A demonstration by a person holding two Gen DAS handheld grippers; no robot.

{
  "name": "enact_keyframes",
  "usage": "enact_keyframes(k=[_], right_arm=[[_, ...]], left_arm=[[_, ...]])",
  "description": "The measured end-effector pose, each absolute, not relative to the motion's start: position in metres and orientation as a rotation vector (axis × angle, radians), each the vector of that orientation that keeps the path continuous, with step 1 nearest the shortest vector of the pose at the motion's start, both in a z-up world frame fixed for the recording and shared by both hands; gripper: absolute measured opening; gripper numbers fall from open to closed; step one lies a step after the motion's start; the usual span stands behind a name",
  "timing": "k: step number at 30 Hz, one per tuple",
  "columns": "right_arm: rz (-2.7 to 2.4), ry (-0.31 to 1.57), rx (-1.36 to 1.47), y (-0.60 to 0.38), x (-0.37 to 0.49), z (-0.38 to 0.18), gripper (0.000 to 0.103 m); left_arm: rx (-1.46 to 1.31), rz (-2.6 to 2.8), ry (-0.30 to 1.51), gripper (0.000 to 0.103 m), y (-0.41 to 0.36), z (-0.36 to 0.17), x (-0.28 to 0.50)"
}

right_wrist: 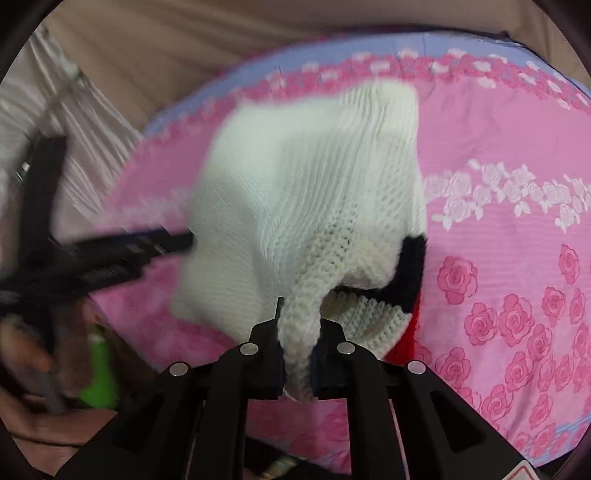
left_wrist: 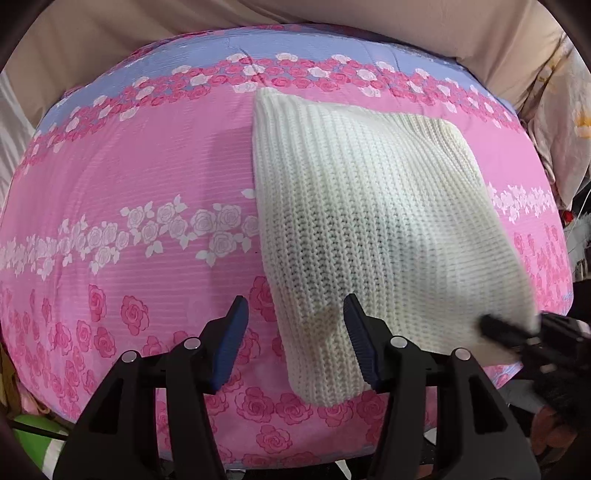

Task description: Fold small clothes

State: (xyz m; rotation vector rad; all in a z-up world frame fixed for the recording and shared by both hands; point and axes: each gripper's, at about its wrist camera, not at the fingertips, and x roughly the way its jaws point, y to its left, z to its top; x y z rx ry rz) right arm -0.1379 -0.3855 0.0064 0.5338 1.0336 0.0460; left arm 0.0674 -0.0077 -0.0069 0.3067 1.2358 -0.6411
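Note:
A small cream knitted garment (left_wrist: 362, 206) lies on a pink rose-patterned bedspread (left_wrist: 129, 177), its near right corner lifted. My left gripper (left_wrist: 295, 339) is open, its fingers straddling the garment's near left edge without holding it. My right gripper (right_wrist: 297, 354) is shut on a bunched corner of the cream knit (right_wrist: 299, 206) and holds it off the bed; black and red parts of the garment (right_wrist: 410, 273) show underneath. The right gripper appears blurred at the lower right of the left wrist view (left_wrist: 517, 332). The left gripper appears blurred at the left of the right wrist view (right_wrist: 110, 254).
The bedspread (right_wrist: 517, 221) has a lilac band (left_wrist: 221, 48) at the far edge. Beige fabric (left_wrist: 110, 26) lies beyond it. A floral cloth (left_wrist: 565, 118) sits at the far right. A green object (left_wrist: 33, 435) lies below the bed's near left edge.

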Motion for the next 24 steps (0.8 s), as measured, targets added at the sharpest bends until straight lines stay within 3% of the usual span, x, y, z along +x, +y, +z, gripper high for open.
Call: enact_keyframes(k=[2,5,7,9,11,12,15,22,23,24], right_arm=[[-0.007,1.048,0.556,-0.407,-0.149,-0.004,0.009],[-0.059,1.216,0.596,-0.425,-0.153,-0.064,0.013],[-0.077,1.149,0.683,-0.431,-0.16,-0.05,0.02],[-0.098,1.078,0.671,-0.43,-0.161,-0.027,0.054],[-0.117,1.023,0.613,-0.426,-0.154,-0.009,0.071],[-0.113,1.012,0.603,-0.426,-0.15,-0.006,0.073],[-0.08,1.006,0.668,-0.431,-0.127,-0.017,0.073],[-0.055,1.013,1.012,-0.448,-0.104,-0.085,0.072],[-0.039,1.013,1.027,-0.448,-0.104,-0.086,0.058],[-0.022,1.018,1.051,-0.449,-0.104,-0.088,0.052]], left_arm=[[0.279,-0.635,1.254,0.058,-0.002,-0.011,0.069],[0.256,-0.631,1.32,0.058,-0.001,-0.028,0.071],[0.199,-0.647,1.347,0.058,0.001,-0.029,0.074],[0.115,-0.675,1.329,0.058,0.006,-0.021,0.081],[0.047,-0.701,1.328,0.059,0.006,-0.017,0.09],[0.023,-0.709,1.331,0.061,0.005,-0.016,0.095],[-0.067,-0.739,1.342,0.074,-0.007,-0.023,0.116],[-0.131,-0.741,1.431,0.079,-0.029,-0.069,0.135],[-0.151,-0.746,1.436,0.077,-0.029,-0.071,0.136],[-0.175,-0.758,1.443,0.071,-0.028,-0.071,0.137]])
